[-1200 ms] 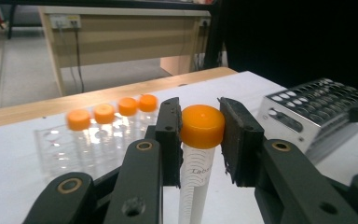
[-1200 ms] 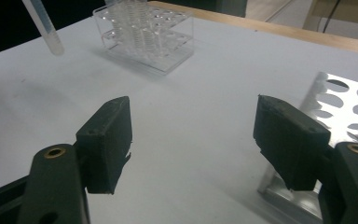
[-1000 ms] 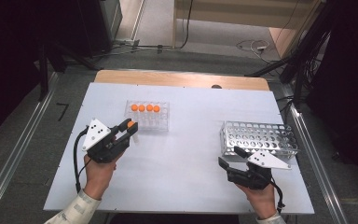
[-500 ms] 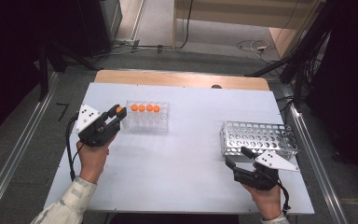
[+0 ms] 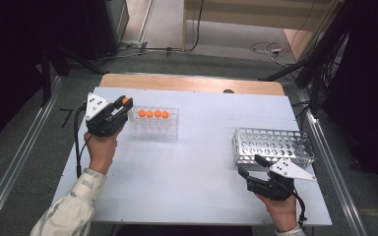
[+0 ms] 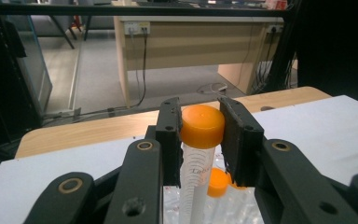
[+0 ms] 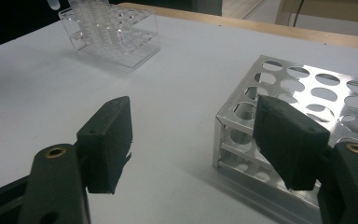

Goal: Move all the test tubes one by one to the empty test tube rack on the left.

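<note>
My left tongs (image 6: 200, 140) grip an upright clear plastic tube with an orange cap (image 6: 202, 126); the perforated metal rack (image 5: 273, 145) lies far right across the worktop (image 5: 202, 177), beside my open right tongs (image 7: 196, 144).

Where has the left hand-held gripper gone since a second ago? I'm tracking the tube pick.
Yes: the left hand-held gripper moved away from the person, to the clear rack's left end.

1. The right gripper (image 7: 193, 144) is holding its two black jaws wide apart, with nothing lying between them.
2. A metal rack (image 7: 307, 93) with round holes is sitting on the white table (image 7: 51, 88), just beside the right-hand jaw.
3. A clear plastic rack (image 7: 114, 37) is standing farther off, near the table's wooden edge (image 7: 261, 28).
</note>
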`<state>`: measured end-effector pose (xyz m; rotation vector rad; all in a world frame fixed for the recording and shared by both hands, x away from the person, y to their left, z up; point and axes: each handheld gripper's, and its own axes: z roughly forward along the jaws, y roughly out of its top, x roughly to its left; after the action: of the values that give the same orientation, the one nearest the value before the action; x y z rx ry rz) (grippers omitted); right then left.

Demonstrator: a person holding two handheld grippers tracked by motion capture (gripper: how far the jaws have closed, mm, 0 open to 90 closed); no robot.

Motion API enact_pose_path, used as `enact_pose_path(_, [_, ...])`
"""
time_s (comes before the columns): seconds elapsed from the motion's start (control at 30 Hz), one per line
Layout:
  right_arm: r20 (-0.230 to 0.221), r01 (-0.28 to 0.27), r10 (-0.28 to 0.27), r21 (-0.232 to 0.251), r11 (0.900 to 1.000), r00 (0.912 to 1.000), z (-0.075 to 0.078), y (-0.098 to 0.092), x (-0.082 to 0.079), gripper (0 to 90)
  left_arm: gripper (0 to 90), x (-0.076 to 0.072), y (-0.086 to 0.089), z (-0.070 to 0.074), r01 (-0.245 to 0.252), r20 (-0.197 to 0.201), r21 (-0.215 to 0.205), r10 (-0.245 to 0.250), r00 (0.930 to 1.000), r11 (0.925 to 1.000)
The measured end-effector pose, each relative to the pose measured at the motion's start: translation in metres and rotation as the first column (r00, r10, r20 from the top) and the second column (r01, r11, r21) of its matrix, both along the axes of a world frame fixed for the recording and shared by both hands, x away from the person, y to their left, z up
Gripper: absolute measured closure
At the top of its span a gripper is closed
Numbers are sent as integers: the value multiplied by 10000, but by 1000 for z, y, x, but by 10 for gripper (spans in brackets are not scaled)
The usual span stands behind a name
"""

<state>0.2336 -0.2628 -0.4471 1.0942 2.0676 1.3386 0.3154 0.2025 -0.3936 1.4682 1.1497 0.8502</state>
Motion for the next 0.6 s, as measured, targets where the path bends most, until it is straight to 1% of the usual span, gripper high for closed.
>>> enact_pose_path(0.07, [-8, -5, 5, 11, 10000, 10000, 0, 0, 0, 268, 703, 4, 0, -1, -6, 15, -90, 6, 10000, 10000])
enact_pose_path(0.3, [-10, 4, -4, 24, 10000, 10000, 0, 0, -1, 269, 702, 14, -1, -9, -179, -117, 10, 179, 9998, 9998])
enact_pose_path(0.4, [-24, 24, -24, 37, 10000, 10000, 0, 0, -1, 270, 702, 16, -2, -10, -180, -76, 6, 180, 9998, 9998])
enact_pose_path(0.6, [-52, 6, -6, 21, 10000, 10000, -1, 0, -1, 270, 702, 17, -6, -15, -118, -162, 119, 120, 9998, 9999])
